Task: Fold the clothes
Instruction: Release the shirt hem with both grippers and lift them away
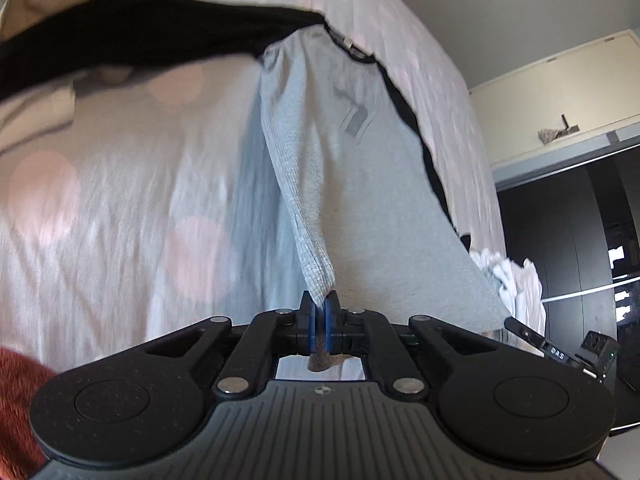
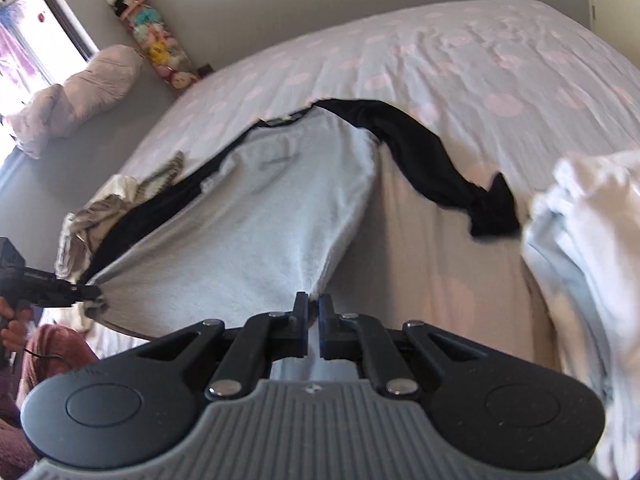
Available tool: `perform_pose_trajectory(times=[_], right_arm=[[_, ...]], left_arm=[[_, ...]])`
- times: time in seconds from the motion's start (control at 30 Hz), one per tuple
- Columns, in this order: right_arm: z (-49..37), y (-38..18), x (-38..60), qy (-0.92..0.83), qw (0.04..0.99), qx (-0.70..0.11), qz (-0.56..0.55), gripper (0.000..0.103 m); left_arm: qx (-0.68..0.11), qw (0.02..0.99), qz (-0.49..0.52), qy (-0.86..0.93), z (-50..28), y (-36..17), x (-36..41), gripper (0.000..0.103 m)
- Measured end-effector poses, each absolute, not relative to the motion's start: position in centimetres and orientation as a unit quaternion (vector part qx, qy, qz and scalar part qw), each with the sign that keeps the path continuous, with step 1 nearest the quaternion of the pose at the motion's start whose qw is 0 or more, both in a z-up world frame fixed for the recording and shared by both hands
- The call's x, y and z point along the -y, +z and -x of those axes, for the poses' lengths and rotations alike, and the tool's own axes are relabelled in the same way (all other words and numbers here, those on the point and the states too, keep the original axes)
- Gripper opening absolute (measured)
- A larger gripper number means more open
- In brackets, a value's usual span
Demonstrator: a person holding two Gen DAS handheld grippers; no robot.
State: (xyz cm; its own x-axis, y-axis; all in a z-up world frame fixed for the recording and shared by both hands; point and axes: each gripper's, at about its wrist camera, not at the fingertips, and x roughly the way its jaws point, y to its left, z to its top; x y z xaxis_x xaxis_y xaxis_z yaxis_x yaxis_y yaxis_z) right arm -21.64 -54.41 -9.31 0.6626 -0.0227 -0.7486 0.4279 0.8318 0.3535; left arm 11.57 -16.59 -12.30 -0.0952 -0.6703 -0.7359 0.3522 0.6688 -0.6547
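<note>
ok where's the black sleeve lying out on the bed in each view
Left wrist: the long black fabric sleeve runs across the top left, above the grey shirt body.
Right wrist: upper centre, trailing right to its cuff.
Shared landmark: the pink-spotted white bedsheet.

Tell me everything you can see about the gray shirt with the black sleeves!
The gray shirt looks like soft knit cloth, with black sleeves, a black collar and a faint chest mark. It lies face up on the dotted bedsheet, one sleeve twisted and trailing sideways. The left hand-held gripper and the right hand-held gripper each pinch a bottom-hem corner, pulling the hem taut. Other clothes lie beside it.
</note>
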Motion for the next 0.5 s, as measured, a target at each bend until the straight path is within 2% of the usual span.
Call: perform_pose_trajectory(times=[0.23,0.5], right_arm=[[20.8,-13.6,54.4,-0.137,0.837,-0.459,-0.264,0.005],[19.2,-15.8,53.5,-0.126,0.82,-0.515,-0.217,0.006]], left_arm=[[-0.681,0.643,0.075,-0.342,-11.7,-16.2,18.1,0.002],[-0.708,0.63,0.02,-0.317,-11.6,-17.4,18.9,0.005]])
